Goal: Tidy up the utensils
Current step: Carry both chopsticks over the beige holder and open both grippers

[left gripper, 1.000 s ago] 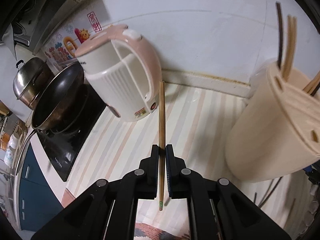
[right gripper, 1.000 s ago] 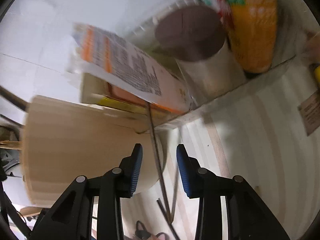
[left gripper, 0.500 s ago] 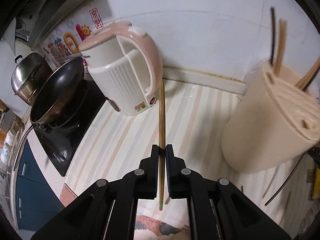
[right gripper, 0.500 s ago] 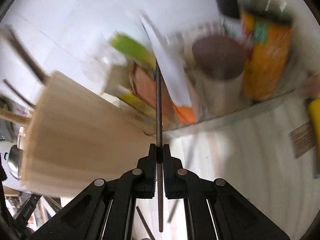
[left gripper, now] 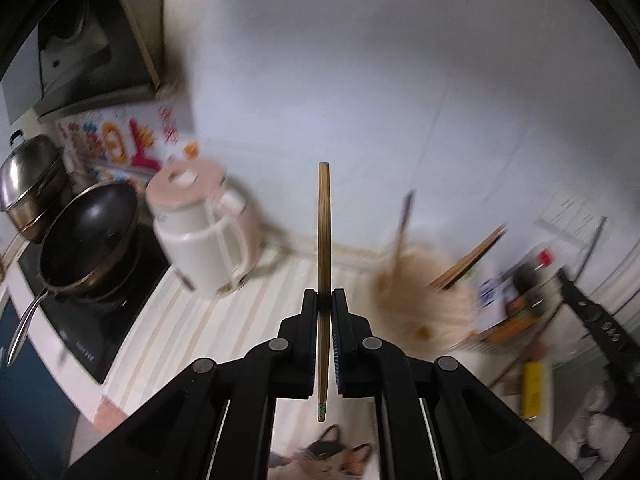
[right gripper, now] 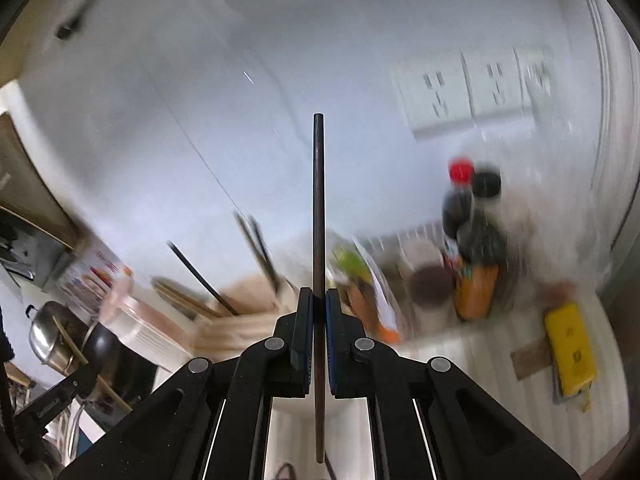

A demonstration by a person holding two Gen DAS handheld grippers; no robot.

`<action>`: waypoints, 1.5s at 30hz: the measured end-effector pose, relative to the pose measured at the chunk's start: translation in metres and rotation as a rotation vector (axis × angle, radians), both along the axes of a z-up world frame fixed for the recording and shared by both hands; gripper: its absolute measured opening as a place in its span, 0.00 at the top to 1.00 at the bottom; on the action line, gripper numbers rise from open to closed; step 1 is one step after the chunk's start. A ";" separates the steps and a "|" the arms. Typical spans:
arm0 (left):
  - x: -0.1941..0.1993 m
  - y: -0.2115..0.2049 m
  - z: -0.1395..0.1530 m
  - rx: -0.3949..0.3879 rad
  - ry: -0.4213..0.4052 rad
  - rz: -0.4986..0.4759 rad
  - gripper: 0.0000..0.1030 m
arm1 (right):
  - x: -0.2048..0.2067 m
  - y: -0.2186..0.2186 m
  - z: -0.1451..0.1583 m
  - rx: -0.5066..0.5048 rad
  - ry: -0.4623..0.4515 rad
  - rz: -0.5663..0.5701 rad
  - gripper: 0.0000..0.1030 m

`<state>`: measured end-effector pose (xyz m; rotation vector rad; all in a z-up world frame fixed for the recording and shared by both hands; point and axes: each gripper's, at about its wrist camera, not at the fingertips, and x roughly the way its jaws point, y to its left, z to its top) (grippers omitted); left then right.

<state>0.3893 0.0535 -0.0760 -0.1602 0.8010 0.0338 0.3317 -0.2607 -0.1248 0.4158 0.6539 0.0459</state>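
Observation:
My left gripper (left gripper: 324, 300) is shut on a light bamboo chopstick (left gripper: 323, 232) that stands upright between its pads. High above the counter, the beige utensil holder (left gripper: 424, 304) lies below and to its right, blurred, with several chopsticks sticking out. My right gripper (right gripper: 318, 300) is shut on a dark chopstick (right gripper: 318, 208), also upright. In the right wrist view the same holder (right gripper: 240, 324) sits low and left of the fingers, dark chopsticks (right gripper: 260, 252) poking from its top. The other gripper's black arm (left gripper: 596, 320) shows at the right of the left wrist view.
A pink and white kettle (left gripper: 204, 232), a black wok (left gripper: 88, 236) and a steel pot (left gripper: 28, 184) stand at the left on the striped counter (left gripper: 192, 336). Sauce bottles (right gripper: 476, 248), packets and a yellow item (right gripper: 568, 348) crowd the right corner below wall sockets (right gripper: 472, 92).
The right gripper closed on the dark chopstick and lifted it off the counter. Both grippers have risen and tilted up, so the holder and kettle now sit lower and smaller.

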 end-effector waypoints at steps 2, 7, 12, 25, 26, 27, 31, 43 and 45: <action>0.002 -0.005 0.021 -0.040 -0.030 -0.026 0.96 | 0.003 0.002 0.022 -0.009 -0.032 0.002 0.94; 0.019 -0.017 0.057 -0.095 -0.088 -0.079 0.96 | 0.025 0.012 0.054 -0.045 -0.104 -0.012 0.94; 0.058 -0.032 0.068 -0.089 -0.115 -0.105 0.96 | 0.057 0.021 0.064 -0.072 -0.141 -0.031 0.94; 0.151 -0.057 0.017 -0.113 -0.028 -0.164 0.96 | 0.112 0.036 0.019 -0.026 -0.147 -0.061 0.94; 0.157 -0.058 0.011 -0.112 -0.018 -0.167 0.96 | 0.115 0.037 0.016 -0.024 -0.149 -0.061 0.95; 0.159 -0.059 0.008 -0.113 -0.009 -0.171 0.96 | 0.117 0.039 0.012 -0.022 -0.147 -0.058 0.94; 0.165 -0.058 -0.008 -0.105 0.025 -0.180 0.96 | 0.124 0.046 -0.002 -0.028 -0.116 -0.039 0.94; 0.126 -0.043 0.024 -0.074 0.022 -0.190 0.37 | 0.107 0.041 0.007 -0.028 0.003 0.041 0.68; 0.110 -0.036 0.030 -0.058 0.001 -0.174 0.28 | 0.094 0.033 0.016 -0.019 0.014 0.022 0.66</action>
